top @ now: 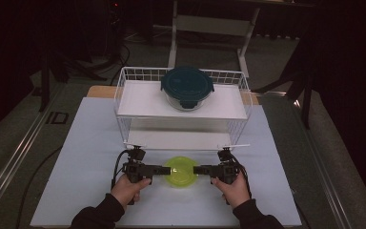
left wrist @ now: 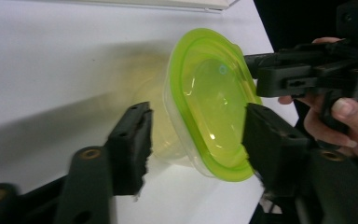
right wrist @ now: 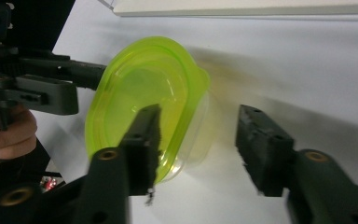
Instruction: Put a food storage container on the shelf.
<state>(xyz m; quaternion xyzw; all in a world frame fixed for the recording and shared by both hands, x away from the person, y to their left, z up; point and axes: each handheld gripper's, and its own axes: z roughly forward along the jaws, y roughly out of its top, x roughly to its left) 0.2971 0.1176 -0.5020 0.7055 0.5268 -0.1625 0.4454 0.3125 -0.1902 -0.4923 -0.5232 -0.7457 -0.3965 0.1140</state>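
A clear tub with a lime-green lid sits on the white table top, just in front of the wire rack. My left gripper reaches it from the left and my right gripper from the right, their tips facing each other. In the left gripper view the tub lies between the jaws of the left gripper: one jaw is against the lid rim, the other stands a little off the clear wall. In the right gripper view one jaw of the right gripper overlaps the lid, and the other is well clear.
A white wire rack with two shelves stands behind the tub. On its top shelf rests a round glass container with a dark teal lid. The white table top extends to both sides. A pale stand's legs rise beyond the table.
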